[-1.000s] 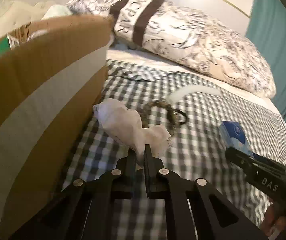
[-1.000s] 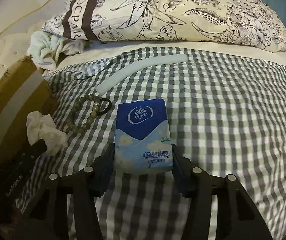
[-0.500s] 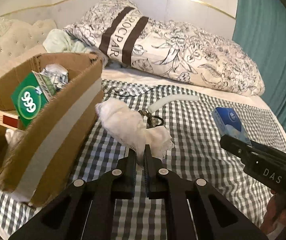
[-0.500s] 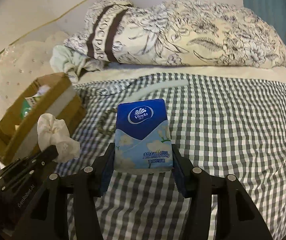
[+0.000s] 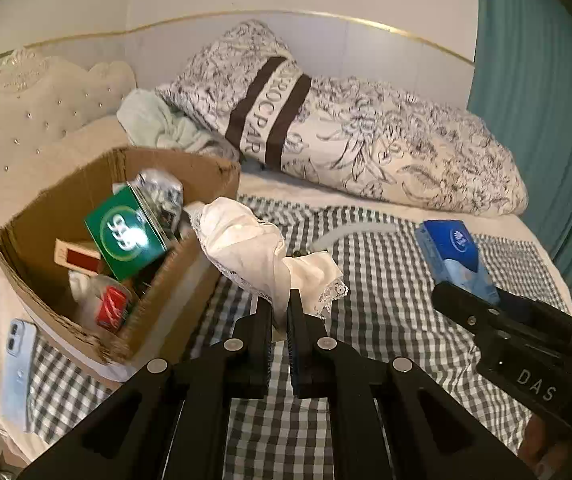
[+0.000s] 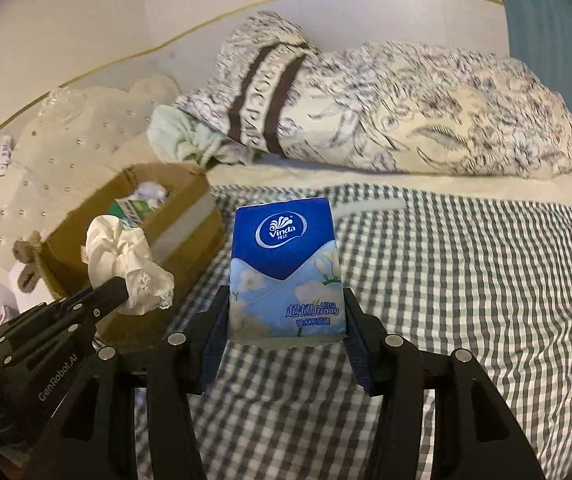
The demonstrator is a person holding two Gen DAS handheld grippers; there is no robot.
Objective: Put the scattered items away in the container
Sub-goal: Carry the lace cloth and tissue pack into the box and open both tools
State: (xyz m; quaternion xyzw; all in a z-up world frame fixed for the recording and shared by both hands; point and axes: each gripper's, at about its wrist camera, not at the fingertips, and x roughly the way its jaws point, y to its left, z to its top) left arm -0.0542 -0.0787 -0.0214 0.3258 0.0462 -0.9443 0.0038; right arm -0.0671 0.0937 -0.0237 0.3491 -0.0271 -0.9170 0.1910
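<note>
Two tools raised above the checked bed: left tool (image 5: 279,306) pinched on crumpled white lace-edged cloth (image 5: 253,248), brown cardboard box (image 5: 37,240) at nine o'clock; right tool (image 6: 286,320) half-spread, clamping blue soft tissue pack (image 6: 285,264).

1. The right gripper (image 6: 286,320) clamps a blue tissue pack (image 6: 285,268) by its sides, upright, above the checked sheet (image 6: 466,280).
2. At lower left, the left gripper (image 6: 119,286) pinches a crumpled white cloth (image 6: 125,264) near the box (image 6: 181,216).
3. The cardboard box sits on the bed's left, open, with packets inside.
4. A floral pillow (image 6: 426,112) lies behind, a pale green cloth (image 6: 177,136) beside it.
5. A white strip (image 6: 366,206) lies on the sheet behind the pack.
</note>
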